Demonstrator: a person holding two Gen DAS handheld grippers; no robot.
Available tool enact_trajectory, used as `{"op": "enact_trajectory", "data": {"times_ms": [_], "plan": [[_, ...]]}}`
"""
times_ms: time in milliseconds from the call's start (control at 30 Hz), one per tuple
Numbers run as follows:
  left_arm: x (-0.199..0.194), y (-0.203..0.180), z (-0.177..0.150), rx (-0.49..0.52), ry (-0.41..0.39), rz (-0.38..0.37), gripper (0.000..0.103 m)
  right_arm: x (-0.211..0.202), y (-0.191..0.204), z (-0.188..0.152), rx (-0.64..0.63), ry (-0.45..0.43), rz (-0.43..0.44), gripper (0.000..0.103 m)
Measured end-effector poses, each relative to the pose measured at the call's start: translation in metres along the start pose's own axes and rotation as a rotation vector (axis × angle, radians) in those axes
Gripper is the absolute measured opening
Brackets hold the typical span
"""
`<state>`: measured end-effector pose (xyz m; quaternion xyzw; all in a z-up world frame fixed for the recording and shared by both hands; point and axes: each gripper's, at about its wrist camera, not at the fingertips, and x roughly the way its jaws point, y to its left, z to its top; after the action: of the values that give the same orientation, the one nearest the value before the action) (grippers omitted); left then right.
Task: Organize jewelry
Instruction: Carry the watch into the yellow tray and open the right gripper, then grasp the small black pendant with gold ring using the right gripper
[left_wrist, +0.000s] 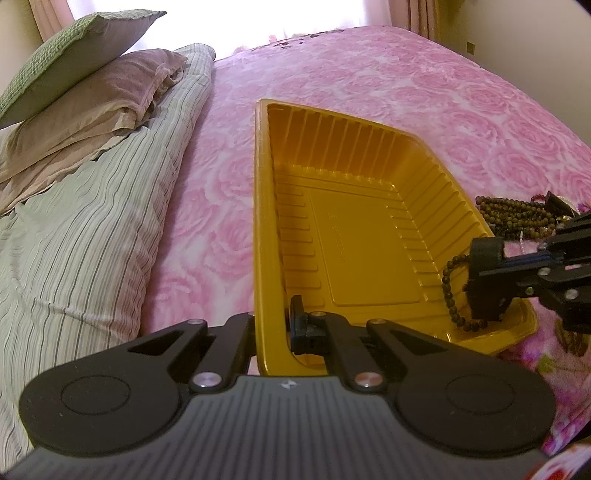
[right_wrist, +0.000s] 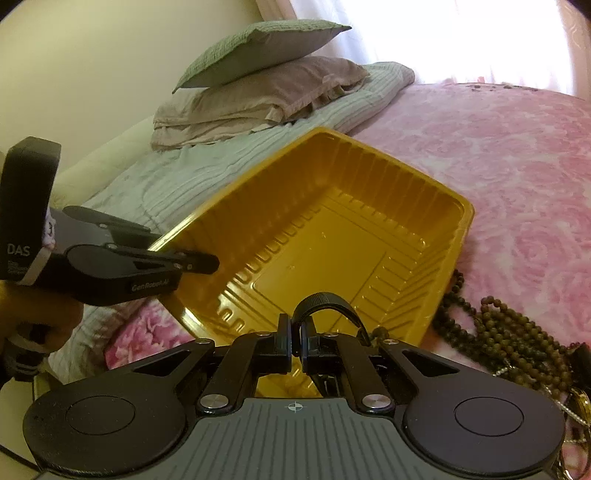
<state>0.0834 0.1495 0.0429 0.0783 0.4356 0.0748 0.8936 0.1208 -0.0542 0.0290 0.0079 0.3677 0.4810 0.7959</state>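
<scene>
Bead strand (left_wrist: 452, 291) pinched by right gripper (right_wrist: 295, 343) – over yellow tray (left_wrist: 354, 236), left gripper (left_wrist: 273, 332) clamping rim

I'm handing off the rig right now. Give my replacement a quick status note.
Left tongs: shut on the gold tray's near rim, one finger inside, one outside.
Right tongs: shut on a dark bead bracelet, which hangs over the tray's near corner.
Tray interior: nothing in it yet.
Remaining bead necklaces lie piled on the pink bedspread beside the tray.
Left to do: release the bracelet into the tray, then move the pile in.
</scene>
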Motion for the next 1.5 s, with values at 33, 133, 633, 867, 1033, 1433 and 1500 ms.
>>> {"op": "enact_trajectory", "data": {"times_ms": [33,133,633,867,1033,1433,1500], "plan": [[0.000,0.000,0.000,-0.001,0.000,0.000,0.003,0.002,-0.002,0.000,0.008,0.007,0.008,0.011],[0.001,0.000,0.000,0.000,0.002,-0.002,0.002,-0.009,-0.003,-0.003,0.028,-0.035,0.013,0.046],[0.002,-0.003,-0.001,0.002,0.002,0.004,0.002,-0.103,-0.067,-0.088,0.221,-0.127,-0.468,0.053],[0.001,-0.004,0.001,0.004,0.003,0.009,0.002,-0.116,-0.094,-0.103,0.287,-0.128,-0.550,0.053],[0.000,-0.004,0.000,0.006,0.003,0.013,0.002,-0.106,-0.095,-0.098,0.254,-0.116,-0.530,0.053],[-0.001,-0.003,0.001,0.002,0.002,0.012,0.002,-0.073,-0.088,-0.097,0.000,0.034,-0.612,0.029],[-0.002,-0.003,0.001,0.002,0.002,0.012,0.002,-0.080,-0.089,-0.095,0.046,0.030,-0.603,0.028]]}}
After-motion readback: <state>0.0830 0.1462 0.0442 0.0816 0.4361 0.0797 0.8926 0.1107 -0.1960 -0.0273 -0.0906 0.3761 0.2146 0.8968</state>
